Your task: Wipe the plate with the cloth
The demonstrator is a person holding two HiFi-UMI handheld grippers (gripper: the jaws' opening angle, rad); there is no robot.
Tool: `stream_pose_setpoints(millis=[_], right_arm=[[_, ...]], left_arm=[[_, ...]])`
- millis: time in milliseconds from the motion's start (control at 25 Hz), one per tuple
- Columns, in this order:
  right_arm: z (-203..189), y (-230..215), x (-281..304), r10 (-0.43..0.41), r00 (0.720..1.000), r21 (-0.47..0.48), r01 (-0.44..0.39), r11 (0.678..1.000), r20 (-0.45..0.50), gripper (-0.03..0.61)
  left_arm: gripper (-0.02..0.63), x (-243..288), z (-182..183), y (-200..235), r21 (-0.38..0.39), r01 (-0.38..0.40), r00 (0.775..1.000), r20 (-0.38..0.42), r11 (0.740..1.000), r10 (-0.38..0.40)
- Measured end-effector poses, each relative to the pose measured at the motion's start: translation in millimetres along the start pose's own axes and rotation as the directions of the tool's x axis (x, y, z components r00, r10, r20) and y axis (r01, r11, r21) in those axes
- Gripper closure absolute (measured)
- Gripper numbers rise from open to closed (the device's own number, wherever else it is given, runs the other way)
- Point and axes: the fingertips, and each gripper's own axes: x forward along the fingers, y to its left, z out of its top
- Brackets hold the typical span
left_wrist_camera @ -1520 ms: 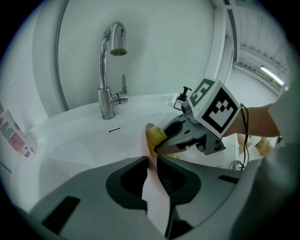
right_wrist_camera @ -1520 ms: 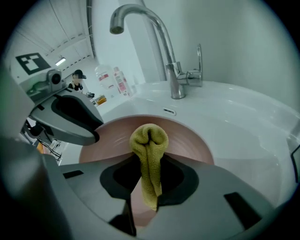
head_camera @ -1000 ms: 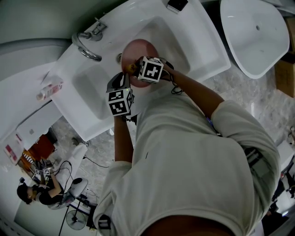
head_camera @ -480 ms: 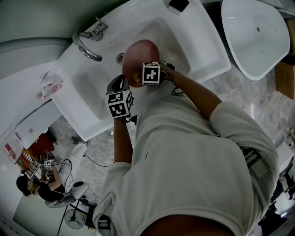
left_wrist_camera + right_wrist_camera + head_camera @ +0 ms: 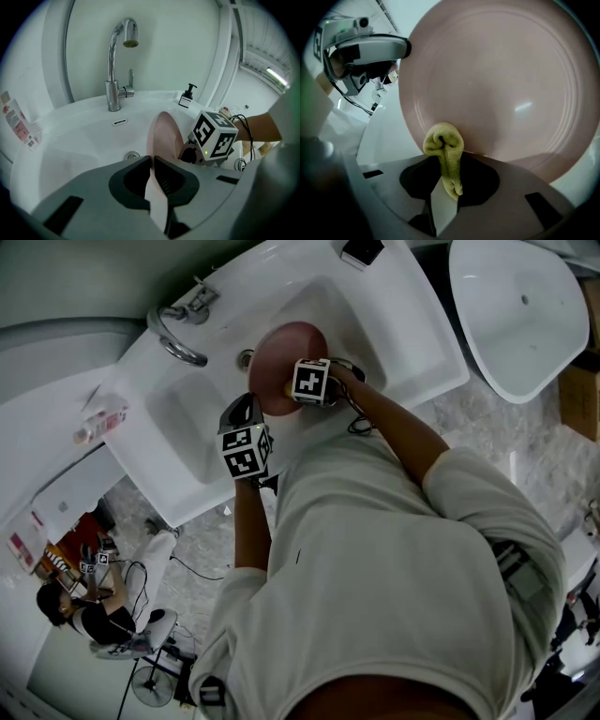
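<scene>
A pink plate point(image 5: 286, 357) stands on edge over the white sink basin point(image 5: 187, 418). My left gripper point(image 5: 151, 165) is shut on the plate's point(image 5: 165, 140) rim and holds it upright. My right gripper point(image 5: 446, 178) is shut on a bunched yellow-green cloth point(image 5: 445, 154), whose front end presses against the plate's point(image 5: 497, 84) face near its lower left rim. In the head view the right gripper point(image 5: 292, 390) sits at the plate's near edge, the left gripper point(image 5: 251, 413) just left of it. From the left gripper view the right gripper's marker cube point(image 5: 214, 136) shows right of the plate.
A chrome tap point(image 5: 115, 70) rises behind the basin, with an overflow slot point(image 5: 119, 122) and a drain point(image 5: 131, 155) below it. A small pump bottle point(image 5: 187, 96) stands on the sink rim. A second white basin point(image 5: 516, 310) lies at the right. A tube point(image 5: 98, 423) rests on the left counter.
The plate has tilted and shifted slightly right over the basin. My right gripper with the cloth has moved across the plate's face, ending a little farther right and up.
</scene>
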Motion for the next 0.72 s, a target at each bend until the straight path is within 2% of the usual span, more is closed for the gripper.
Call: stream_pose_setpoints(millis=[120, 280, 400, 520, 600, 720], right_arm=[[-8.6, -15.1, -5.9, -0.024, 1.000, 0.100, 0.025, 0.995, -0.013, 0.489], [-7.5, -29.7, -13.7, -0.027, 0.998, 0.247, 0.013, 0.969, 0.054, 0.488], [-8.8, -47.7, -22.1, -0.064, 0.991, 0.381, 0.015, 0.924, 0.117, 0.489], [-7.4, -73.6, -36.0, -0.136, 0.974, 0.497, 0.029, 0.867, 0.182, 0.489], [-6.7, -89.3, -44.4, -0.176, 0.961, 0.551, 0.032, 0.834, 0.212, 0.489], [-6.4, -105.8, -51.8, -0.207, 0.952, 0.590, 0.034, 0.807, 0.227, 0.489]], left_arm=[[0.569, 0.5, 0.2, -0.7, -0.006, 0.005, 1.000, -0.003, 1.000, -0.005], [0.569, -0.2, -0.4, -1.5, -0.014, 0.003, 1.000, 0.002, 1.000, -0.003], [0.568, -0.8, -2.5, -2.4, -0.016, 0.007, 1.000, 0.003, 1.000, -0.006], [0.563, -1.1, -5.1, -3.2, -0.022, 0.013, 1.000, 0.000, 1.000, -0.013], [0.561, -1.7, -6.1, -4.7, -0.020, 0.014, 1.000, -0.002, 1.000, -0.015], [0.560, -2.9, -4.5, -7.5, -0.013, 0.019, 1.000, 0.002, 1.000, -0.019]])
